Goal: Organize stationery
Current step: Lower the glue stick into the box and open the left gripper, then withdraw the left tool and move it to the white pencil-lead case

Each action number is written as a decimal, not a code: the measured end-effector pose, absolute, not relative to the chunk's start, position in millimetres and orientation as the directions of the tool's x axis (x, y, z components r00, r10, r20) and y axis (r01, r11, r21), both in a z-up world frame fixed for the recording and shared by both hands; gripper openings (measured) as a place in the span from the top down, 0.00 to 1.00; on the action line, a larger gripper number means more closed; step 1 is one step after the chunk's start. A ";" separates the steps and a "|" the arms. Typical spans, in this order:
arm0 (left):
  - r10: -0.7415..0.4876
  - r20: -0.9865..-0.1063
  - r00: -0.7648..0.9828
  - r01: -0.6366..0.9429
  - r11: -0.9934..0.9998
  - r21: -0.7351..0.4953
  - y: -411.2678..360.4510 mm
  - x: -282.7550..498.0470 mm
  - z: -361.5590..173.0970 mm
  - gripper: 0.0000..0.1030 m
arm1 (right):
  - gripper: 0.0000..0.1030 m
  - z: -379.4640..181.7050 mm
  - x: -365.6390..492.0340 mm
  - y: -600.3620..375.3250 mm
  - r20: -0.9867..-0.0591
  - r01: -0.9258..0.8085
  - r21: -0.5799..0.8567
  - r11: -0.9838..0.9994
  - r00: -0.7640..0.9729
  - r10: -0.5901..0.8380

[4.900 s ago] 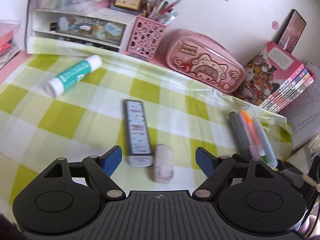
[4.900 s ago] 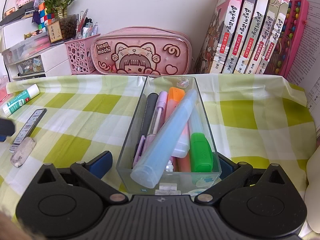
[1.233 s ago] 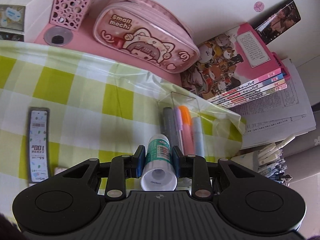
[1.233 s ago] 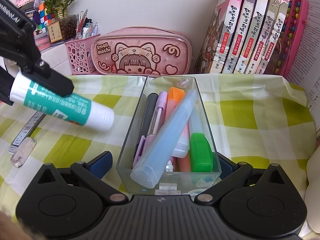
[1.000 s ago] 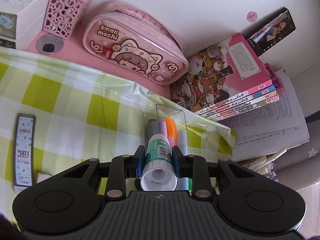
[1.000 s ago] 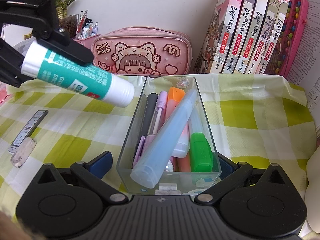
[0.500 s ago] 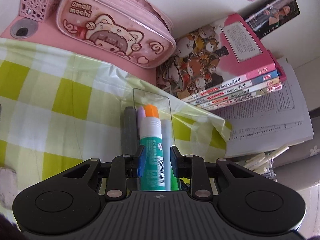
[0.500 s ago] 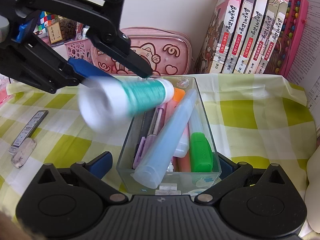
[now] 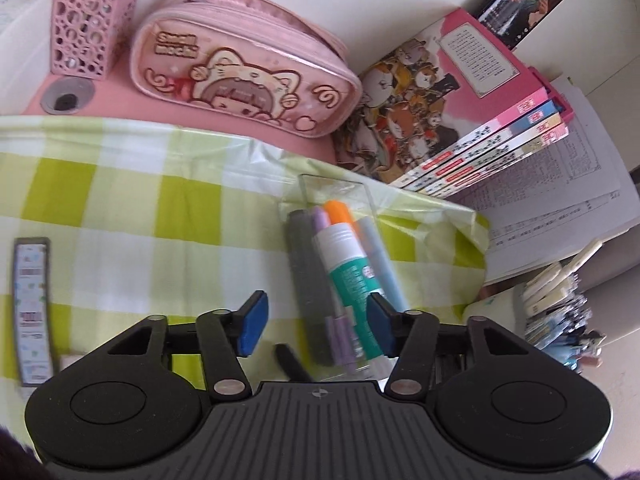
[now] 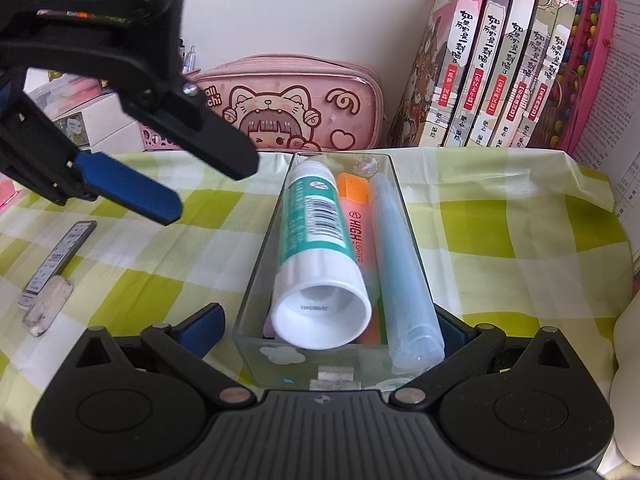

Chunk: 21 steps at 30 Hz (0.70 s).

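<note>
From my right gripper's camera, the glue stick (image 10: 316, 240) covers most of the pens beneath it in the clear box (image 10: 256, 280). The box wall hides my right gripper (image 10: 326, 330)'s far pad, so I cannot tell whether it presses. The eraser (image 9: 68, 360) left of my left tongs is cut off behind them.

Both views are being lit brightly and evenly by soft daylight, and only faint shadows are being cast. Straight lines are being bent by fisheye distortion toward dark corners. The cloth (image 9: 120, 216) and left gripper (image 10: 208, 184) are being blurred.
</note>
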<state>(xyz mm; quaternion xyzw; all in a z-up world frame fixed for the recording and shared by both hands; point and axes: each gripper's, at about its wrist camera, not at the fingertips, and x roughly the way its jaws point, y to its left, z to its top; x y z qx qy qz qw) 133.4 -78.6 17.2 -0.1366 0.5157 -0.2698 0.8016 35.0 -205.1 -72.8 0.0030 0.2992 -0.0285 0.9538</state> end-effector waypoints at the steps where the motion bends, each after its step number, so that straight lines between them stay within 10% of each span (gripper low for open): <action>1: -0.559 -0.759 0.333 0.294 0.827 -0.480 -73.8 131.8 15.8 0.39 | 0.02 -72.7 34.9 -205.3 -0.571 0.056 -0.012 0.998 0.819 -0.053; 21: -0.345 -0.808 0.477 0.319 0.925 -0.206 4.1 107.0 -7.9 0.18 | 0.02 -72.8 34.9 -204.8 -0.571 0.056 -0.012 0.998 0.819 -0.053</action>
